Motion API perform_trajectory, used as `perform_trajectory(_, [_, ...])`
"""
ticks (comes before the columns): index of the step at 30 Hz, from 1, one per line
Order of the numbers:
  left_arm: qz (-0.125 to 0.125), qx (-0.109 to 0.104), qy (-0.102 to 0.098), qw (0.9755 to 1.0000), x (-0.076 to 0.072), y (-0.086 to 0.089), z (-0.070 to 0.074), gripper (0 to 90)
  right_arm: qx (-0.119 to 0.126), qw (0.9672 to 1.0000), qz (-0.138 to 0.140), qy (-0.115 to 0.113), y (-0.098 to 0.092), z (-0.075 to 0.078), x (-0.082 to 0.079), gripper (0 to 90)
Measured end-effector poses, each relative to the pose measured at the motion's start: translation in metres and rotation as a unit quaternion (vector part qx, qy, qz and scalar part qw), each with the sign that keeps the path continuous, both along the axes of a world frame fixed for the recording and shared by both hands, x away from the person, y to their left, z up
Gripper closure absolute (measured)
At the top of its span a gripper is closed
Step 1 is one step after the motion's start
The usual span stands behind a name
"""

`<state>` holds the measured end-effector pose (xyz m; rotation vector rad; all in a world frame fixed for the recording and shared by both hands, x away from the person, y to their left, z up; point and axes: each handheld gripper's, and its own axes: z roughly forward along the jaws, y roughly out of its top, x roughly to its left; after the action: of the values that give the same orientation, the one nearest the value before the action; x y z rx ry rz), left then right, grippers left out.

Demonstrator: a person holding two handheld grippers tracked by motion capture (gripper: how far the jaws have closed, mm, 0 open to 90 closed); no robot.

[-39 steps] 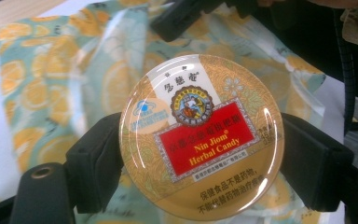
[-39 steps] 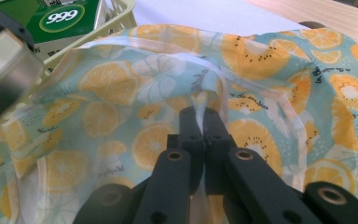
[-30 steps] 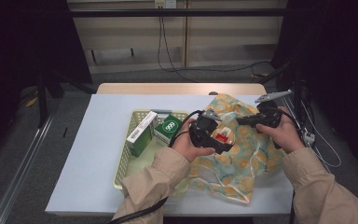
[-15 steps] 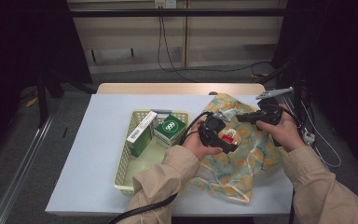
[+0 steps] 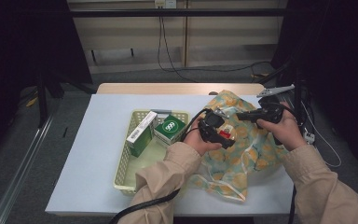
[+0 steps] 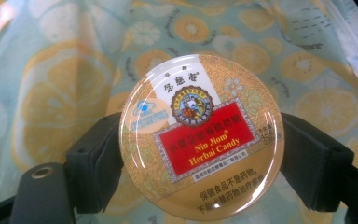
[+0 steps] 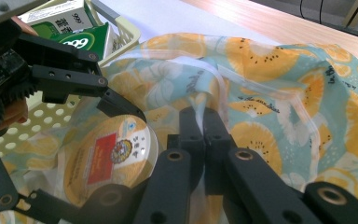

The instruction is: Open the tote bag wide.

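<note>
Holding a round candy tin [image 6: 200,140] in my left hand-held gripper [image 5: 219,132], both jaws pressed on its sides; lid faces up w/ a red label. In the high view the tin [image 5: 227,133] sits just above a fruit-print cloth bag [image 5: 242,163], over the bag's left-centre part. The left gripper view has the bag [image 6: 65,84] right behind the tin, yellow citrus slices on pale blue-green.

My right hand-held gripper [image 7: 204,126] is closed on the bag's white-edged rim [image 7: 214,79], jaws together w/ the fabric pinched between them & the edge lifted. From that side the tin [image 7: 109,158] is tilted, low & left of the pinched rim, w/ the left gripper's black linkage around it. In the high view the right gripper [image 5: 242,115] is up by the bag's far edge, near the left one but apart.

Bag lies on the right part of the white desk [image 5: 88,154]. Left of it, touching or nearly so, is a pale yellow plastic basket [image 5: 121,175] w/ holes in its walls. In the basket's far end: a green box w/ a white logo [image 5: 169,127] & a long white-green box [image 5: 141,133] beside it. Both sleeves are beige [image 5: 168,177].
</note>
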<state>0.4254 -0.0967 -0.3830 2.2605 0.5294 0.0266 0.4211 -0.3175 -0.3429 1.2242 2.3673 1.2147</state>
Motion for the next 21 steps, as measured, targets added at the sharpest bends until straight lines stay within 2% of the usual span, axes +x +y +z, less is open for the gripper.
perform_trajectory(5, [0.006, 0.0, -0.003, 1.0, 0.002, 0.0, 0.0, 20.7, 0.0, 1.0, 0.0, -0.002, -0.002, 0.001, -0.001, 89.5])
perform_trajectory(13, [0.015, 0.003, 0.002, 0.9999, 0.007, -0.008, -0.003, 20.7, 0.001, 1.0, -0.001, -0.002, -0.003, 0.003, -0.004, 89.5])
perform_trajectory(19, [0.026, 0.009, -0.003, 0.9996, 0.012, -0.016, -0.007, 20.7, 0.005, 1.0, 0.001, -0.003, -0.004, 0.002, -0.004, 89.5])
perform_trajectory(21, [0.028, 0.002, 0.002, 0.9996, 0.013, -0.018, -0.008, 20.7, 0.007, 1.0, 0.001, -0.003, -0.005, 0.002, -0.004, 89.5])
